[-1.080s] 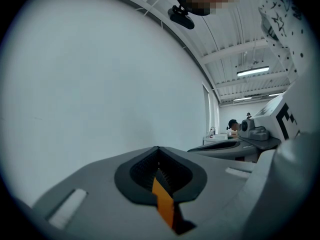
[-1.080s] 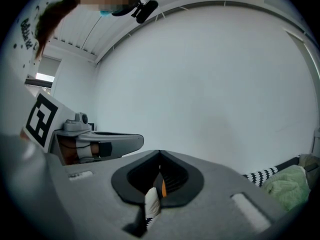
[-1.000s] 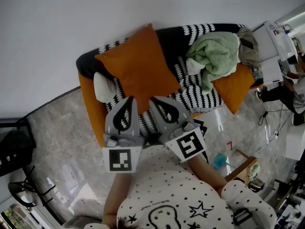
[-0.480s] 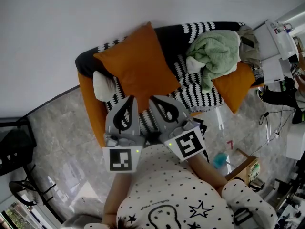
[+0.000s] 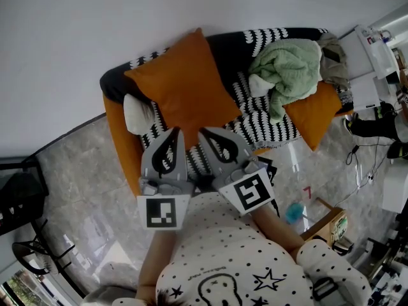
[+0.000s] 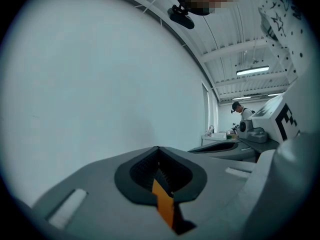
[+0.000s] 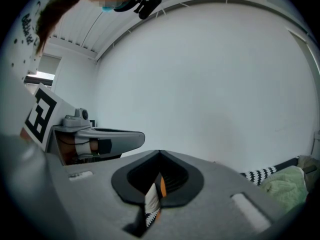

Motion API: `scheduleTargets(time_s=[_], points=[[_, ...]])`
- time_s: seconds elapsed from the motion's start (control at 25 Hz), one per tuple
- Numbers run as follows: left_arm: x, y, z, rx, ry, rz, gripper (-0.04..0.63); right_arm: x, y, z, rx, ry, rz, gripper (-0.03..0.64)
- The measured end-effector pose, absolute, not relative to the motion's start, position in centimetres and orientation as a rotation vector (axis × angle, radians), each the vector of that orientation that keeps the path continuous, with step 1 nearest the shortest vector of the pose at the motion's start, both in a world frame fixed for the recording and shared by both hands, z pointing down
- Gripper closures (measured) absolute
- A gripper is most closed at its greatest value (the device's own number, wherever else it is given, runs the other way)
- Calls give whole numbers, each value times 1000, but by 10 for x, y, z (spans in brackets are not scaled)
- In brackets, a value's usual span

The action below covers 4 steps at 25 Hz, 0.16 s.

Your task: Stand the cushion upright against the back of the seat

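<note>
While cushion (image 5: 182, 88) leans on seat (image 5: 261, 125) back, left claw (image 5: 176, 132), right claw (image 5: 203, 133) clenched, side by side.

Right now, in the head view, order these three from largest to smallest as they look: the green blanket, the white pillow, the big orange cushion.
1. big orange cushion
2. green blanket
3. white pillow, clearly the smallest

All three lie on the same sofa, so nearness barely skews the order.

It looks like a lab hall with a lounge corner. A sofa (image 5: 122, 139) stands beside a cluttered surface (image 5: 364, 93). A strip light (image 6: 252, 70) hangs from a ribbed industrial ceiling (image 6: 250, 46).
</note>
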<state>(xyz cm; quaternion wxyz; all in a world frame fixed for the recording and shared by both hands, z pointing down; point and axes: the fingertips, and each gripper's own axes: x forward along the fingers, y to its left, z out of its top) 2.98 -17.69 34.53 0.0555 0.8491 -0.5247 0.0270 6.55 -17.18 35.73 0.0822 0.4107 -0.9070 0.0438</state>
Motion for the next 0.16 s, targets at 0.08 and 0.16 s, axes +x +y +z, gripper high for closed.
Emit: scheduleTargets(time_s=[0.08, 0.16], points=[[29, -177, 345, 2576, -1595, 80, 607, 65, -172, 357, 1226, -2711, 128, 615], [29, -177, 345, 2574, -1596, 77, 607, 64, -171, 357, 1225, -2710, 126, 615]])
